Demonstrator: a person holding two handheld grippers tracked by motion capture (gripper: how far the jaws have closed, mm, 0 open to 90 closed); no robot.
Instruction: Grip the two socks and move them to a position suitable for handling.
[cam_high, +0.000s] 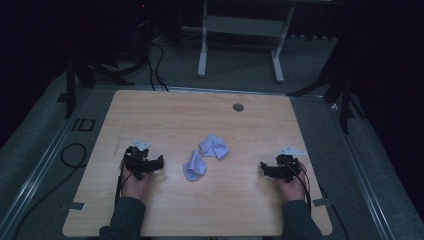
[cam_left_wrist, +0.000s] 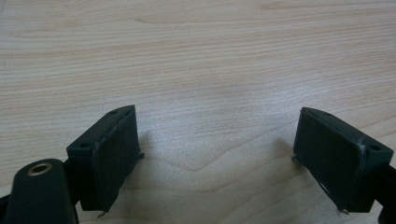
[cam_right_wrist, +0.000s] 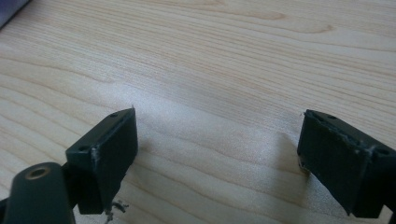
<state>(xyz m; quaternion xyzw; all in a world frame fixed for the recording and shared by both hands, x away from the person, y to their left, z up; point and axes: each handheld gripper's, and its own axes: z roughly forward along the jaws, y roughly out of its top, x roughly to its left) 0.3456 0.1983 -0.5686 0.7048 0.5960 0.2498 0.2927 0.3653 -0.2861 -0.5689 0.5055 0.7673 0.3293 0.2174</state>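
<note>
Both my claws, left gripper (cam_high: 156, 165) and right gripper (cam_high: 266, 170), gape empty; two socks (cam_high: 194, 166) wait between them, so grabbing comes next.

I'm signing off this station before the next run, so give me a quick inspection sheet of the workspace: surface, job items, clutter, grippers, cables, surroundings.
Surface: light wood table, bare grain, a round grey grommet near the far edge.
Job's things: two small pale lilac socks, near sock and far sock, crumpled at mid-table, close together; whether they touch cannot be told.
Clutter: nothing seen.
Grippers: left gripper and right gripper rest low at the table, each to one side of the socks, fingers apart, nothing between them.
Cables: one trails from each gripper along the forearm; black cables loop on the floor beyond and left of the table.
Surroundings: dim room, grey floor, a white frame stand behind.
</note>
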